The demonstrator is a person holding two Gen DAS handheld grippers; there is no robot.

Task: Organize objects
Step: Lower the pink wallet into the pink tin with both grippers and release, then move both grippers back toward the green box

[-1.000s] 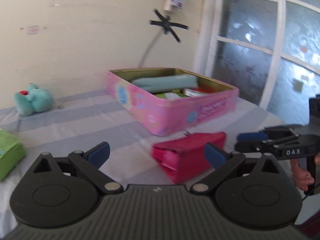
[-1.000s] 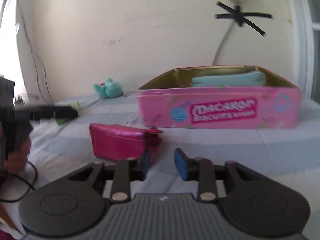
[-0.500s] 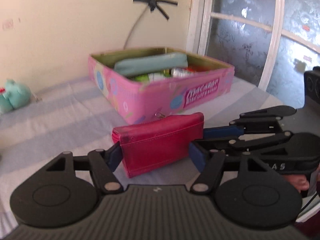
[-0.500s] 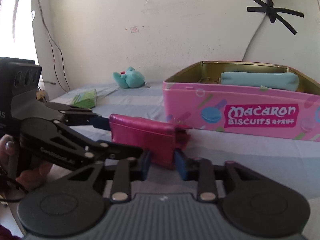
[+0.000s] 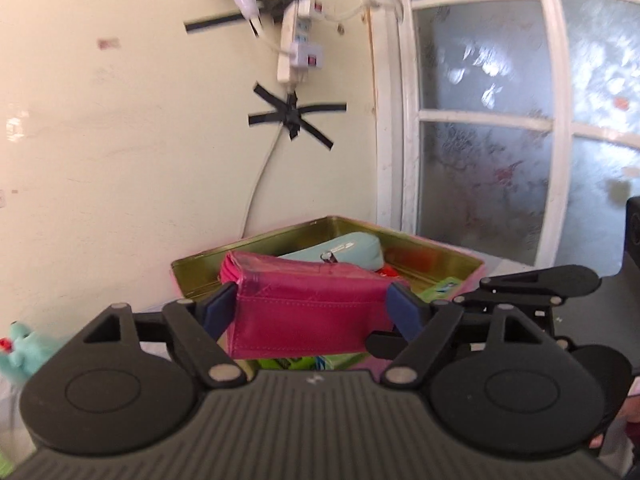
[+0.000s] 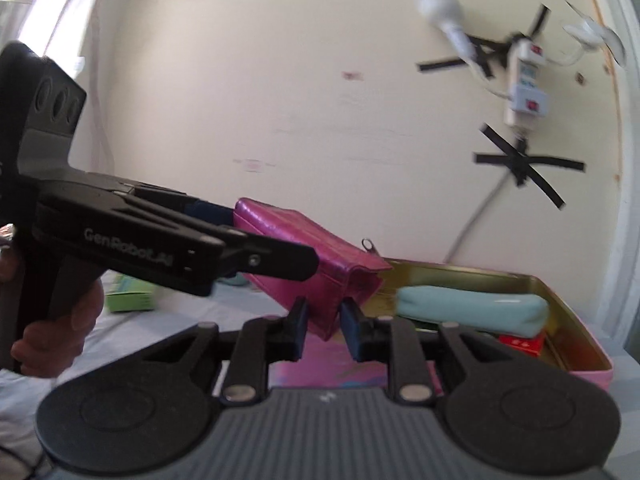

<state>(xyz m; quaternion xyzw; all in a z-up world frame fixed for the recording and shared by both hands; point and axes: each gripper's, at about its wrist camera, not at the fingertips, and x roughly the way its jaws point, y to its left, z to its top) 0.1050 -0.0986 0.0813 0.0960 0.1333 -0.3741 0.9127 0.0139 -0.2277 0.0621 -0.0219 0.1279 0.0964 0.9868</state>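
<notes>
A: What is the biggest thing in view?

B: The cream wall [image 5: 120, 140], with a white-framed frosted window [image 5: 520, 140] to its right. A white power strip [image 5: 296, 44] hangs on the wall among crosses of black tape [image 5: 296, 118], and a white bulb [image 6: 438, 6] sticks out near it.

A: And below that?

B: A surface under a pale striped cloth [image 6: 192, 308]; whether it is a bed or a table I cannot tell. On it sits the pink biscuit tin [image 6: 576, 364], open on top, gold inside.

A: What lies in the tin?

B: A light blue pouch [image 6: 472, 308] across the middle, a small red box [image 6: 520, 342] just beside it, and some green packets [image 5: 440, 290] I can't read.

A: Where is the magenta wallet [image 5: 304, 312]?

B: Up off the cloth, tilted, at the near-left corner of the tin and partly over it. Both tools grip it.

A: How so?

B: The left gripper [image 5: 316, 314] has its fingers clamped on the wallet's two short ends. The right gripper [image 6: 324, 330] pinches the wallet's lower corner between nearly closed fingers.

A: Anything smaller?

B: A green box [image 6: 132, 294] on the cloth behind the left tool, and a teal plush toy [image 5: 20, 354] at the far left. A silver zipper pull [image 6: 370, 246] stands up on the wallet's top edge.
</notes>
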